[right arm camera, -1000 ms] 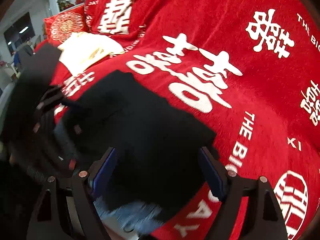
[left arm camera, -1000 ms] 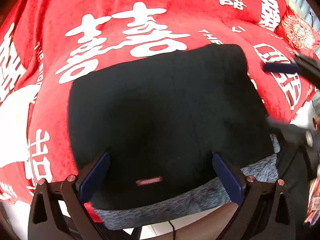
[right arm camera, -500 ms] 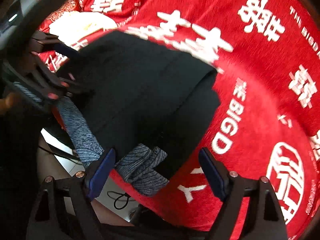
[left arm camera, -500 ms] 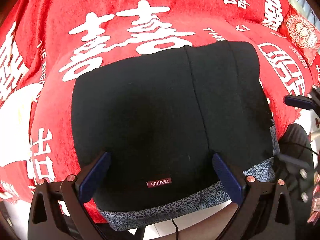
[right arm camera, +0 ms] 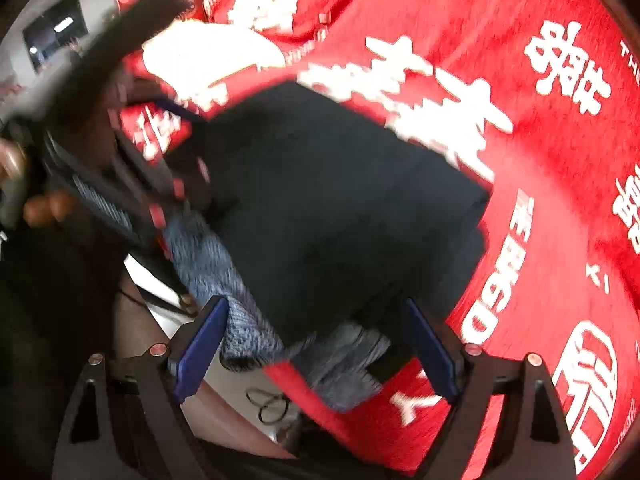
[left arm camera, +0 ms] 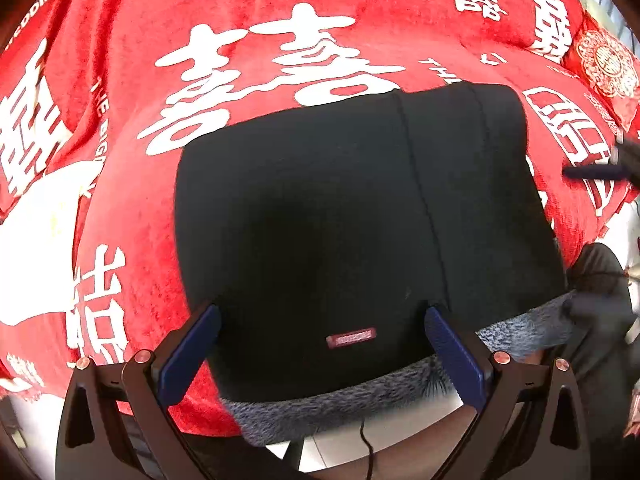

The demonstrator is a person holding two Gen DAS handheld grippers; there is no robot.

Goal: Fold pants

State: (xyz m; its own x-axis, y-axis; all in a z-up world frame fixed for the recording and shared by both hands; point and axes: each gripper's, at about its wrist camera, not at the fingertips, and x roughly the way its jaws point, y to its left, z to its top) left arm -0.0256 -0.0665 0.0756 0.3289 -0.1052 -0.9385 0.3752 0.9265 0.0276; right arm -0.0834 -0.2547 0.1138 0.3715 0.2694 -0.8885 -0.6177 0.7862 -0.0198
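Note:
The black pants [left arm camera: 340,208] lie folded into a compact rectangle on the red bedspread [left arm camera: 120,60], a small red label [left arm camera: 350,337] near their front edge. My left gripper [left arm camera: 320,316] hovers open over that front edge, blue pads wide apart and off the cloth. In the right wrist view the pants [right arm camera: 340,208] fill the middle. My right gripper [right arm camera: 316,308] is over their near right corner with its jaws opening; the corner and grey cloth show between the pads, which do not press on them. One right finger [left arm camera: 592,172] shows at the left view's right edge.
A grey speckled cloth [left arm camera: 360,408] pokes out under the pants at the bed's front edge. A white garment [right arm camera: 208,52] lies on the spread to the left. A red cushion [left arm camera: 608,64] sits far right. Floor with a black cable [right arm camera: 272,404] lies below the edge.
The right gripper has drawn back toward the bed's near edge and rolled a little, its jaws widening. The pants now lie flat and still. The left gripper has hardly moved.

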